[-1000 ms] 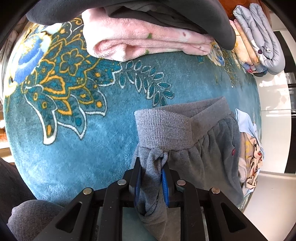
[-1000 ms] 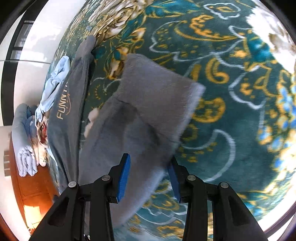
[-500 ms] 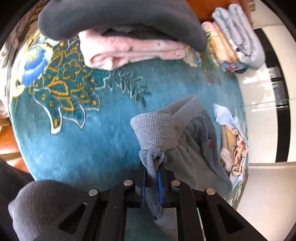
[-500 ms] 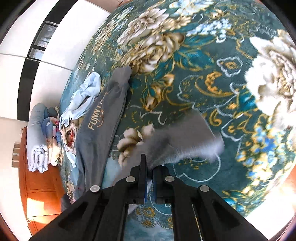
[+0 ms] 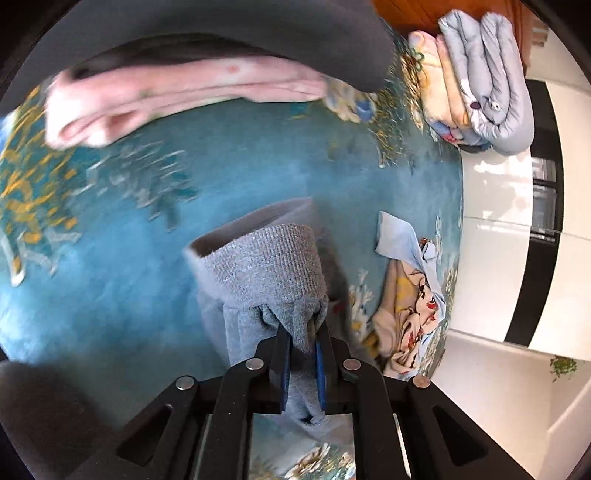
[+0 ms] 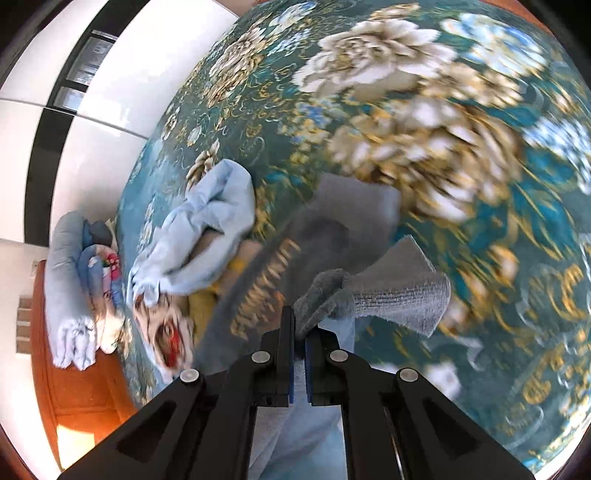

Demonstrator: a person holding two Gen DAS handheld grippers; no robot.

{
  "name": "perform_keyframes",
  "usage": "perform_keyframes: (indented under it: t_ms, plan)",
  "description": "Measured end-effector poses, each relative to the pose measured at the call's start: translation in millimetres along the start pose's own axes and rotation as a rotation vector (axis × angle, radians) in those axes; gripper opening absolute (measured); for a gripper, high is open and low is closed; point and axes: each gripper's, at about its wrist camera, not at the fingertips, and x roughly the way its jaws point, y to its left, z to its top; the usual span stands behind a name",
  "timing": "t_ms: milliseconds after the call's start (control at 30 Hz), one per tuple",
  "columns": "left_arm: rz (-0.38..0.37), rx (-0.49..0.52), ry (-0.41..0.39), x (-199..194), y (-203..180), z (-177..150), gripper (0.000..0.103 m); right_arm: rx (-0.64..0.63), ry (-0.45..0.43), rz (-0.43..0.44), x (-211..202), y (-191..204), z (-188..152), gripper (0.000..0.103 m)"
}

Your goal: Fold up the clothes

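1. Grey sweatpants [image 5: 266,266] are lifted off the teal floral blanket [image 5: 122,280], pinched at two places; gold lettering runs down one leg [image 6: 266,284].
2. Folded clothes, a pink piece [image 5: 177,92] under a dark grey one [image 5: 221,33], lie at the blanket's far edge in the left view.
3. Rolled pale blue bedding [image 5: 487,74] sits at the blanket's corner, beside the wooden frame.
4. Crumpled light blue cloth [image 6: 207,236] with a cartoon print [image 5: 410,306] lies just beside the sweatpants.
5. Left hand-held gripper [image 5: 302,354] is clenched on bunched fabric below the ribbed waistband.
6. Right hand-held gripper [image 6: 299,332] is clamped on a ribbed cuff [image 6: 399,295].
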Motion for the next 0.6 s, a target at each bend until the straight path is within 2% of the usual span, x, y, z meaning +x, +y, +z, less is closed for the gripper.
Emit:
perform_keyframes:
  t_ms: [133, 200, 300, 333, 367, 400, 467, 500, 600]
  plan:
    - [0.047, 0.065, 0.005, 29, -33, 18, 0.014, 0.007, 0.006, -0.064, 36, 28, 31, 0.004]
    - [0.036, 0.083, 0.008, 43, -40, 24, 0.02, 0.023, 0.01, -0.09, 53, 34, 39, 0.004]
    - [-0.021, 0.069, -0.005, 55, -40, 32, 0.038, 0.065, 0.009, -0.084, 73, 33, 42, 0.007]
    - [-0.047, 0.079, -0.014, 56, -40, 33, 0.055, 0.079, 0.003, -0.071, 77, 31, 42, 0.007]
    - [-0.063, 0.106, -0.027, 53, -42, 34, 0.066, 0.086, -0.002, -0.049, 81, 28, 41, 0.009]
    - [-0.067, 0.143, -0.042, 48, -43, 32, 0.067, 0.088, -0.005, -0.021, 84, 26, 41, 0.015]
    - [-0.057, 0.214, -0.078, 36, -42, 25, 0.067, 0.077, -0.027, 0.033, 81, 21, 38, 0.055]
    - [-0.042, 0.244, -0.099, 30, -39, 20, 0.067, 0.059, -0.046, 0.057, 76, 19, 35, 0.057]
    - [0.079, 0.265, -0.182, 19, -11, 4, 0.073, -0.016, -0.101, 0.1, 55, 11, 23, 0.057]
